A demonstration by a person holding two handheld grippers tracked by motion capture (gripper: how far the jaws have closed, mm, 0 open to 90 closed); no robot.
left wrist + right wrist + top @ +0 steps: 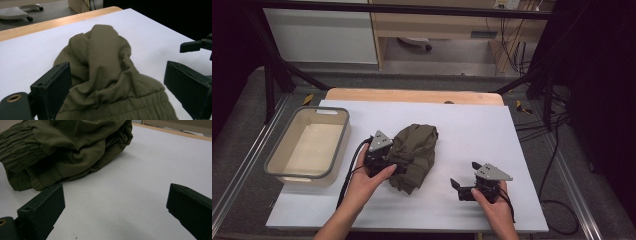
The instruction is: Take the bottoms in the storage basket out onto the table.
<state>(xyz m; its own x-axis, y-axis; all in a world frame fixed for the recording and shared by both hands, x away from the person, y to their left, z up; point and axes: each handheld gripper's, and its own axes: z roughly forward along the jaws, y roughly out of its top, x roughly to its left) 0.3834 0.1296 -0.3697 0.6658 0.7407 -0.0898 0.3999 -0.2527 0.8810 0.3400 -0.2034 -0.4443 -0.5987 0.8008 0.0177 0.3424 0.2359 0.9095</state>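
Observation:
A crumpled olive-green garment (pixel 414 152) lies in the middle of the white table cover (pixel 472 130). My left gripper (pixel 393 161) is at the garment's left side, open wide. In the left gripper view the garment (pixel 107 75) bulges up between the two spread jaws, and its elastic hem lies nearest the camera. My right gripper (pixel 463 174) rests low on the cover to the right of the garment, open, pointing left toward it. In the right gripper view the garment (pixel 67 150) lies ahead at the upper left, apart from the jaws, which have bare cover between them.
A clear plastic bin with a grey rim (pixel 287 172) stands at the table's left edge. A strip of wooden tabletop (pixel 412 95) shows beyond the cover. Black frame legs and cables stand around the table. The right gripper's jaw tip (pixel 192 46) shows far right in the left gripper view.

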